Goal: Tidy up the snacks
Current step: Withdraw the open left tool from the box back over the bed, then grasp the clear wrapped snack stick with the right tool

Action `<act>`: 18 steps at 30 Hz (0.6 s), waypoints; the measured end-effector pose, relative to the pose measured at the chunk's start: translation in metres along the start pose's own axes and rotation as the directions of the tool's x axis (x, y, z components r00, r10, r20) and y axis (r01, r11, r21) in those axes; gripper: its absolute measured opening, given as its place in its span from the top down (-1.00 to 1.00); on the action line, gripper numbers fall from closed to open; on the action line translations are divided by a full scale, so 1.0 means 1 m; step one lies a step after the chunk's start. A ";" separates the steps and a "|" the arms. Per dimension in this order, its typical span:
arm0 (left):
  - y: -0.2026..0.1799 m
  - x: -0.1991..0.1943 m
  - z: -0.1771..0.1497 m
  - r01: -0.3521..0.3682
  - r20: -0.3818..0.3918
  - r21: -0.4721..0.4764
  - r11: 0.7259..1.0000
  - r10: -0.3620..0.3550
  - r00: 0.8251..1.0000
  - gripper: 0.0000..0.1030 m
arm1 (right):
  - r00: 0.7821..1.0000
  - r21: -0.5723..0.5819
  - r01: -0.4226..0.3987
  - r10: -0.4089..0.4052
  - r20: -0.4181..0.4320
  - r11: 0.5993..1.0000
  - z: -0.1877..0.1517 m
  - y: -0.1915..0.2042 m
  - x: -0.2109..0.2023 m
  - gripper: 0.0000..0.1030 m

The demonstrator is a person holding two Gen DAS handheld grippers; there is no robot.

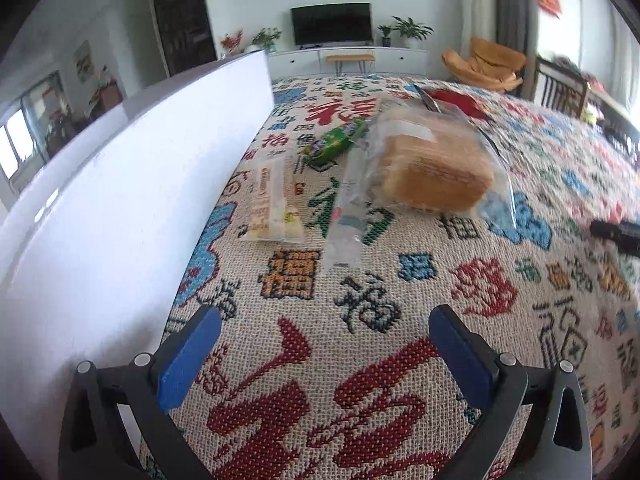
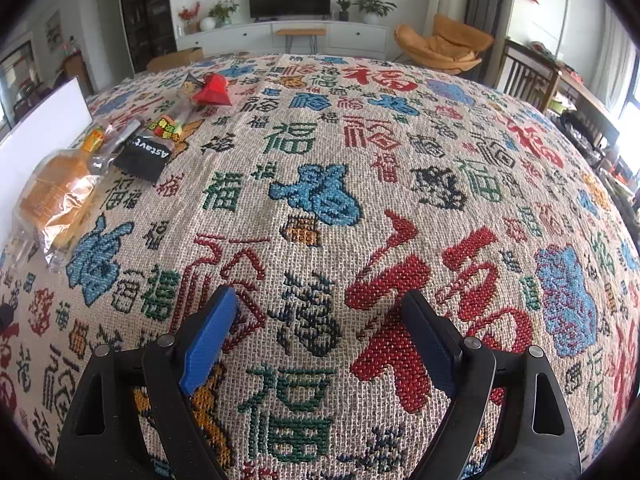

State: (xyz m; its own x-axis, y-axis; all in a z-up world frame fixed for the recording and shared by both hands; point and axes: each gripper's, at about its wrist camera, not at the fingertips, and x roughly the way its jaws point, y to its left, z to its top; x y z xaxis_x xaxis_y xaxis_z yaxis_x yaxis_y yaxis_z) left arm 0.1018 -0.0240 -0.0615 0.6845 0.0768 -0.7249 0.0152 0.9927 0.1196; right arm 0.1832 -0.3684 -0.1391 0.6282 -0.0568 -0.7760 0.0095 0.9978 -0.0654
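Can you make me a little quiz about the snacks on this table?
1. True or false: the left tool is holding the bag of bread.
2. The green packet lies: A) on the bread, B) behind the bread on the cloth, C) in the white box.
3. What colour is the snack bag farthest back in the right view?

Key: 1 false, the tool is open and empty. 2 B. 3 red.

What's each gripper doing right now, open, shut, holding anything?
Left gripper: open, holding nothing, over the patterned tablecloth.
Right gripper: open, holding nothing, over the same cloth.
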 end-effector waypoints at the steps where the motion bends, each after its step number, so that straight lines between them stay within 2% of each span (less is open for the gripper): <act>1: -0.007 0.001 0.000 -0.017 0.005 0.040 0.999 0.017 1.000 -1.00 | 1.000 -0.001 0.000 0.000 0.000 1.000 0.000 0.000 0.000 -0.69; 3: -0.017 -0.003 -0.003 -0.064 0.037 0.095 0.993 0.061 0.997 -1.00 | 1.000 0.000 -0.001 0.001 -0.001 1.000 0.000 0.000 0.000 -0.69; 5: -0.020 -0.003 -0.002 -0.080 0.046 0.107 0.991 0.075 0.996 -1.00 | 1.000 0.004 -0.005 0.005 -0.001 1.000 0.000 -0.001 0.000 -0.69; 11: -0.010 0.001 0.000 -0.026 0.006 0.049 0.998 0.026 1.000 -1.00 | 1.000 0.009 -0.010 0.010 -0.003 1.000 -0.001 -0.002 0.001 -0.69; 18: -0.011 0.002 -0.001 -0.028 0.007 0.049 0.998 0.027 1.000 -1.00 | 1.000 0.011 -0.005 0.005 -0.005 1.000 -0.001 -0.003 0.001 -0.71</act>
State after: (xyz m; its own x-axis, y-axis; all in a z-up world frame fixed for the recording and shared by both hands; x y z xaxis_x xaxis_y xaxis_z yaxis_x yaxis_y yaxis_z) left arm 0.1019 -0.0344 -0.0652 0.6899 0.1032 -0.7165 0.0320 0.9845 0.1725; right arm 0.1828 -0.3712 -0.1404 0.6242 -0.0523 -0.7795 0.0153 0.9984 -0.0547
